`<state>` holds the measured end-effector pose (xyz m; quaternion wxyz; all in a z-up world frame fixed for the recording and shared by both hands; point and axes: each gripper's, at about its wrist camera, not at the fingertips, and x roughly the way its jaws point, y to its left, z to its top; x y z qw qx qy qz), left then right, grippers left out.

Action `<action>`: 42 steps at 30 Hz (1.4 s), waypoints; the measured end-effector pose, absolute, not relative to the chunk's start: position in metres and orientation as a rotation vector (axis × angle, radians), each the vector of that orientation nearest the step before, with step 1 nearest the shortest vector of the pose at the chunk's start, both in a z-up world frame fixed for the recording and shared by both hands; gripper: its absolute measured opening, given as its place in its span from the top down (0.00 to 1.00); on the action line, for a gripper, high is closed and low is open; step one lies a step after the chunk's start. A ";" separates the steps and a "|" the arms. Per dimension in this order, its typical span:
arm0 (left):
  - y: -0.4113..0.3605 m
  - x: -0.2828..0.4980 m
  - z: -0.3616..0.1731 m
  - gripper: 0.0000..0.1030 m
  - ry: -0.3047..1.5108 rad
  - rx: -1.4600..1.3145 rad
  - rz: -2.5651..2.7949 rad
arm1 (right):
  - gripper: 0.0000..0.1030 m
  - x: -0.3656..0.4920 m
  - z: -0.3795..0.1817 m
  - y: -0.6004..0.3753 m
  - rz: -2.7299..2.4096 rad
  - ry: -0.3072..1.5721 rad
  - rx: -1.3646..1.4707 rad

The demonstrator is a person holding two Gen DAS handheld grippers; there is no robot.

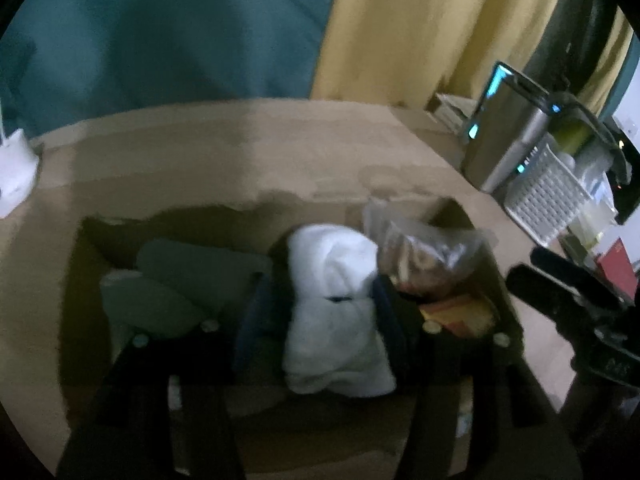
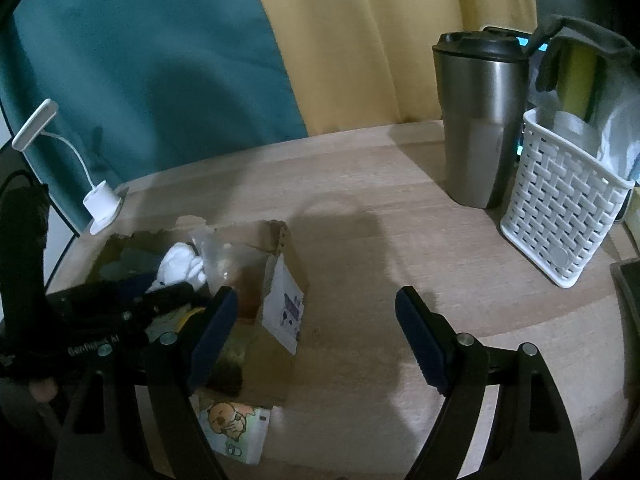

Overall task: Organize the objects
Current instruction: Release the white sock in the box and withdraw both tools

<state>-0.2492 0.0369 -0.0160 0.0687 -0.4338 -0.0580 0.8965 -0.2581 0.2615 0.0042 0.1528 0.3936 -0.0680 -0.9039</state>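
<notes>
A rolled bundle of white socks [image 1: 340,312], soft and lumpy with a small dark mark on its front, lies in an open cardboard box [image 1: 80,280] that stands toward the left front part of a pale wooden table [image 2: 360,208]. The left tongs [image 1: 316,320] reach down over the box with their dark blue pads on either side of the socks; the jaws are partly parted, and the blurred picture does not show whether the pads press on the cloth, so I cannot tell if the bundle is gripped or let go. Inside the box, to the left of the socks, lie folded grey-green cloth pieces [image 1: 180,280], matte and smooth; to the right leans a crinkled clear plastic bag [image 1: 424,256] with brownish contents, above a flat red and yellow packet [image 1: 460,312]. The box has torn, ragged flaps and a white printed label [image 2: 284,304] on its right side. The right tongs [image 2: 316,336] hang released over bare table to the right of the box, jaws wide, nothing between them. Near the table's front edge lies a small packet with a cartoon animal [image 2: 232,428]. At the right rear stand a tall brushed steel tumbler [image 2: 476,128] with a black lid and a white woven plastic basket [image 2: 560,216]. A small white lamp [image 2: 100,200] sits at the left rear edge.
</notes>
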 end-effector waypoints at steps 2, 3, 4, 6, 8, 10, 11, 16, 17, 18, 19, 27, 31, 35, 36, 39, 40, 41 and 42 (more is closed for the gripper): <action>0.034 -0.252 -0.018 0.46 -0.139 -1.313 2.741 | 0.19 -0.257 0.005 0.262 -2.592 -0.195 1.126; 0.033 -0.254 -0.019 0.46 -0.143 -1.323 2.735 | 0.19 -0.257 0.006 0.262 -2.592 -0.193 1.124; 0.033 -0.256 -0.020 0.46 -0.144 -1.338 2.732 | 0.19 -0.257 0.006 0.263 -2.593 -0.193 1.122; 0.035 -0.257 -0.021 0.46 -0.130 -1.337 2.740 | 0.19 -0.255 0.007 0.265 -2.596 -0.193 1.119; 0.037 -0.259 -0.022 0.46 -0.130 -1.343 2.737 | 0.19 -0.254 0.007 0.266 -2.598 -0.194 1.118; 0.034 -0.260 -0.021 0.46 -0.166 -1.348 2.723 | 0.19 -0.253 0.007 0.267 -2.600 -0.196 1.121; 0.034 -0.260 -0.019 0.46 -0.186 -1.348 2.710 | 0.19 -0.253 0.006 0.266 -2.600 -0.195 1.122; 0.034 -0.254 -0.013 0.46 -0.215 -1.329 2.679 | 0.19 -0.252 0.007 0.266 -2.604 -0.195 1.127; 0.033 -0.252 -0.012 0.46 -0.218 -1.322 2.676 | 0.19 -0.251 0.007 0.265 -2.604 -0.194 1.127; 0.033 -0.249 -0.011 0.46 -0.221 -1.317 2.675 | 0.19 -0.251 0.007 0.266 -2.603 -0.194 1.121; 0.033 -0.248 -0.010 0.46 -0.221 -1.313 2.673 | 0.19 -0.251 0.007 0.266 -2.603 -0.192 1.118; 0.026 -0.233 -0.004 0.46 -0.228 -1.286 2.682 | 0.19 -0.242 0.011 0.260 -2.604 -0.166 1.100; 0.022 -0.225 0.000 0.46 -0.233 -1.266 2.689 | 0.19 -0.236 0.014 0.254 -2.606 -0.154 1.092; 0.018 -0.216 0.003 0.45 -0.240 -1.251 2.696 | 0.19 -0.228 0.016 0.247 -2.606 -0.139 1.086; 0.017 -0.213 0.003 0.45 -0.240 -1.247 2.697 | 0.19 -0.226 0.017 0.245 -2.606 -0.135 1.082; 0.015 -0.208 0.004 0.45 -0.241 -1.238 2.698 | 0.19 -0.220 0.019 0.241 -2.606 -0.126 1.076; 0.015 -0.206 0.004 0.45 -0.242 -1.235 2.698 | 0.19 -0.218 0.019 0.241 -2.606 -0.123 1.075; 0.015 -0.204 0.005 0.45 -0.242 -1.231 2.698 | 0.19 -0.217 0.020 0.239 -2.606 -0.119 1.073; 0.014 -0.201 0.005 0.45 -0.243 -1.228 2.698 | 0.19 -0.214 0.021 0.238 -2.607 -0.115 1.071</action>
